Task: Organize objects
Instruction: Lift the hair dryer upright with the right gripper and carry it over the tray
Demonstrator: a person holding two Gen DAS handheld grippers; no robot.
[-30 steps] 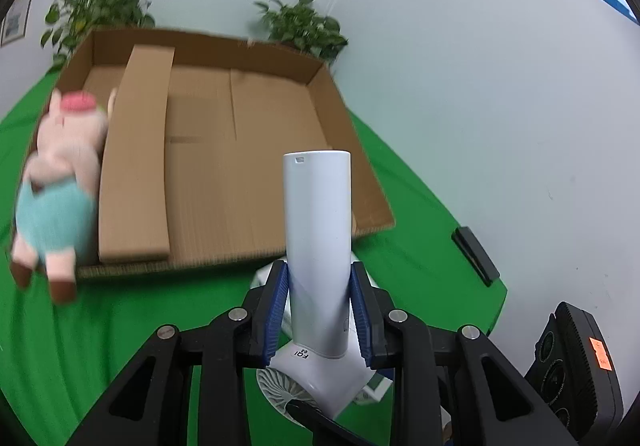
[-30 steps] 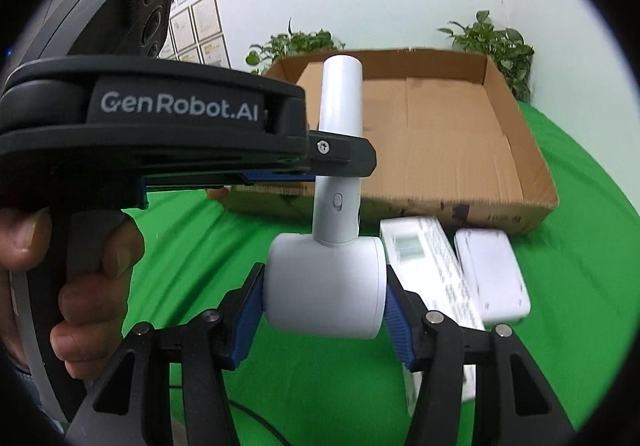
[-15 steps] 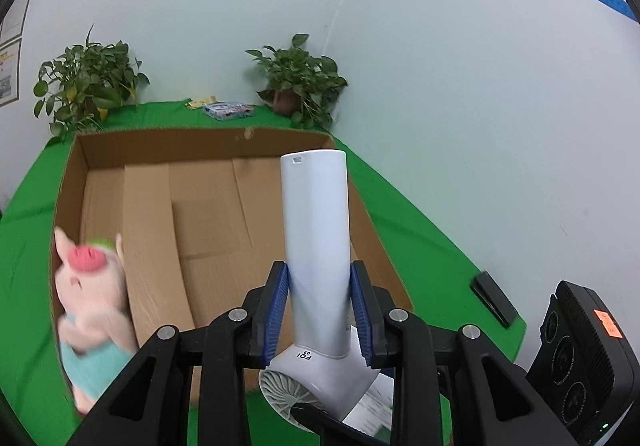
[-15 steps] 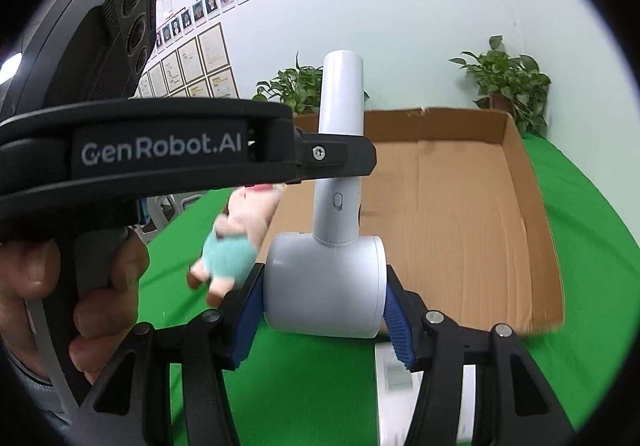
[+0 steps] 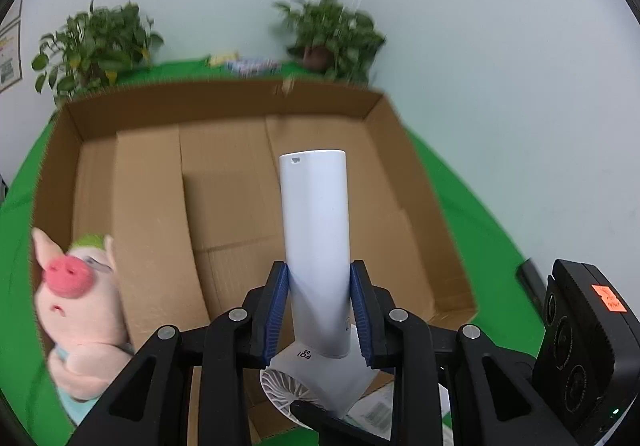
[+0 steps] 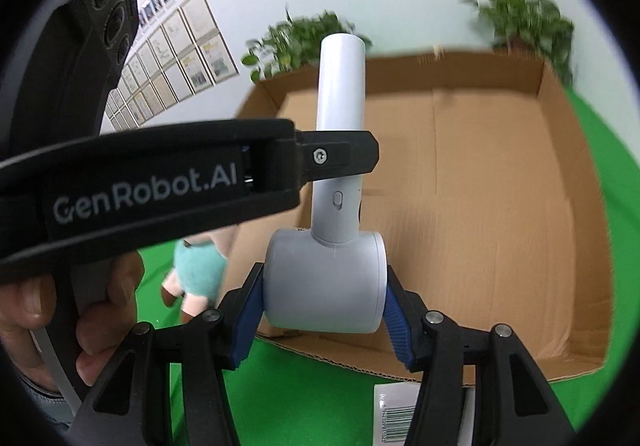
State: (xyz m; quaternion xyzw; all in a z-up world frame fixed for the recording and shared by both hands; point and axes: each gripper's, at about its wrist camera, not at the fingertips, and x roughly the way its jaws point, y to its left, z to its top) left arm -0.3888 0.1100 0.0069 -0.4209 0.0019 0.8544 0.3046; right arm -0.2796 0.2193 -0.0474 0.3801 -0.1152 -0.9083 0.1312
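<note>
Pinching the white handle of a handheld fan (image 5: pixel 316 246) between its blue pads, the left gripper (image 5: pixel 320 310) holds it over the open cardboard box (image 5: pixel 420 205). The right gripper (image 6: pixel 324 306) clamps the round head of the same fan (image 6: pixel 324 278) from both sides. The box lies on a green cloth (image 6: pixel 600 185), and the fan is above its near part. A pink plush pig (image 5: pixel 76 306) with a teal body leans at the left edge of the box. A white package with a barcode (image 6: pixel 396 418) lies just before the box.

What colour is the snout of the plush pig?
Pink-red snout on the pale pink plush pig; left wrist view shows it best.
</note>
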